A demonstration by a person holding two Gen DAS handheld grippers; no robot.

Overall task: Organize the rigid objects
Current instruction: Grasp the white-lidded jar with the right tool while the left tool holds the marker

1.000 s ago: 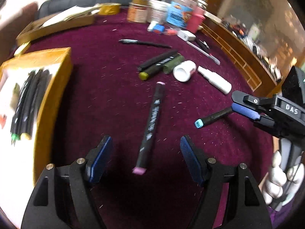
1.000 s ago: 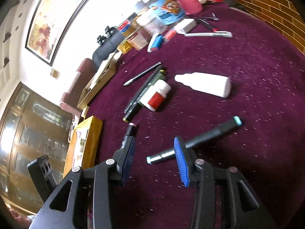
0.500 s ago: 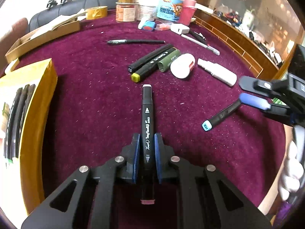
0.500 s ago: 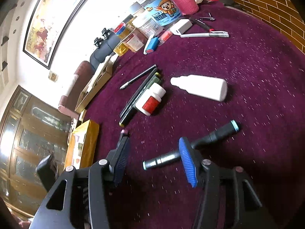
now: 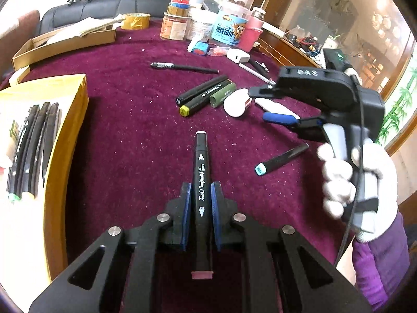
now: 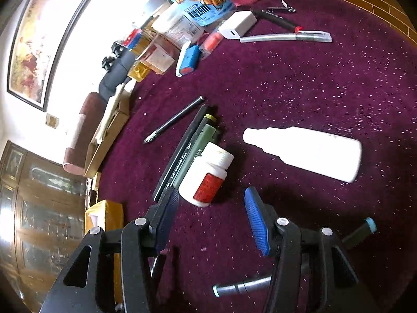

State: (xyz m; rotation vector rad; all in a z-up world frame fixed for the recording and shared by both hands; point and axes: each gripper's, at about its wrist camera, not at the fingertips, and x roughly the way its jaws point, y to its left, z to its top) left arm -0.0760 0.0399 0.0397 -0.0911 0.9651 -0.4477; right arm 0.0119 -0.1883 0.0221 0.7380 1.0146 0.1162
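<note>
A black marker (image 5: 200,182) is clamped between the left gripper (image 5: 200,195) fingers. Several markers are already laid in the yellow box (image 5: 67,130) to their left. The right gripper (image 6: 211,219) is spread, empty; the blue-capped marker (image 6: 361,230) beneath and others ahead are left.

I see a black pink-capped marker (image 5: 200,182), a maroon speckled velvet tabletop (image 5: 130,130), a white red-labelled pill bottle (image 6: 206,174) and a yellow cardboard box (image 5: 65,120).

Bare cloth (image 5: 135,140) w/ yellow box (image 5: 65,140) blocking left.
</note>
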